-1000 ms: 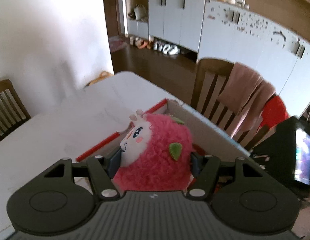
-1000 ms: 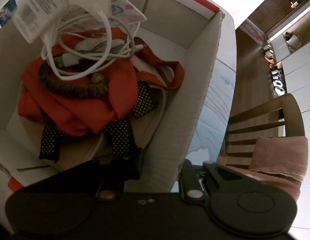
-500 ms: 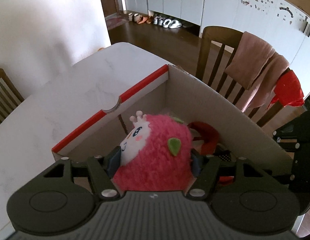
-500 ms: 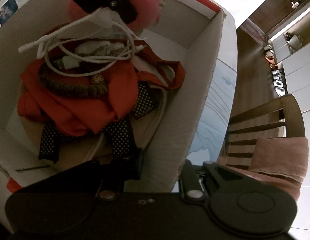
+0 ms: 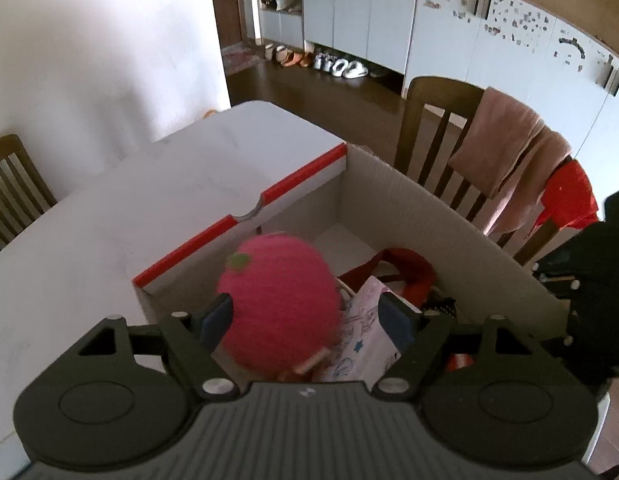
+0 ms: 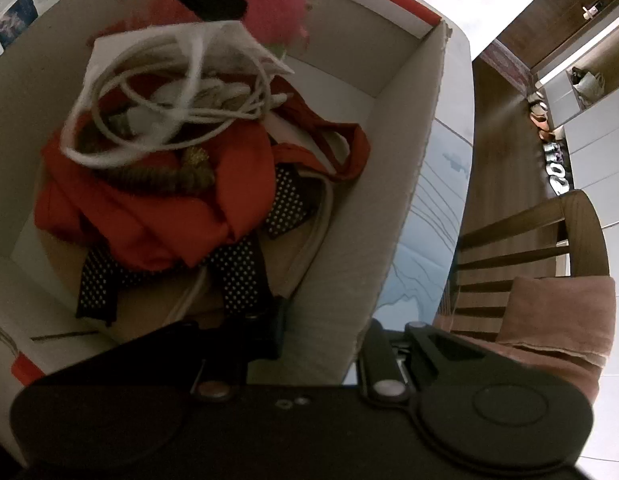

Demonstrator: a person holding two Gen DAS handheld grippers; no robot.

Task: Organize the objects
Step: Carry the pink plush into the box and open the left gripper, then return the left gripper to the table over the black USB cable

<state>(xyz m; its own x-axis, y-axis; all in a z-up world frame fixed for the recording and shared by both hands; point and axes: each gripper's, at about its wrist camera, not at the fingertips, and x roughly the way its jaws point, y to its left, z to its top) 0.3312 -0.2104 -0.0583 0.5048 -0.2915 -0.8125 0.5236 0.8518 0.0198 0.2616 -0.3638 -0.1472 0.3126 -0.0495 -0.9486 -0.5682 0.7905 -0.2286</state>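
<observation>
Left gripper [image 5: 305, 316] is hanging over the cardboard box [image 5: 441, 216], jaws spread and just been opening; the pink plush toy [image 5: 279, 300] is sitting between the pads, tipped over and blurred, likely dropping free near the box's red-trimmed wall. Releasing here makes sense: it lands on the pile, red cloth [image 6: 149, 216] and white cable [image 6: 169, 104], not on the table [image 5: 129, 200]. Right gripper [image 6: 321, 344] is clamped onto the box's side wall by the table's chair-side edge, one finger inside, one outside, probably bracing the box against sliding during the drop.
</observation>
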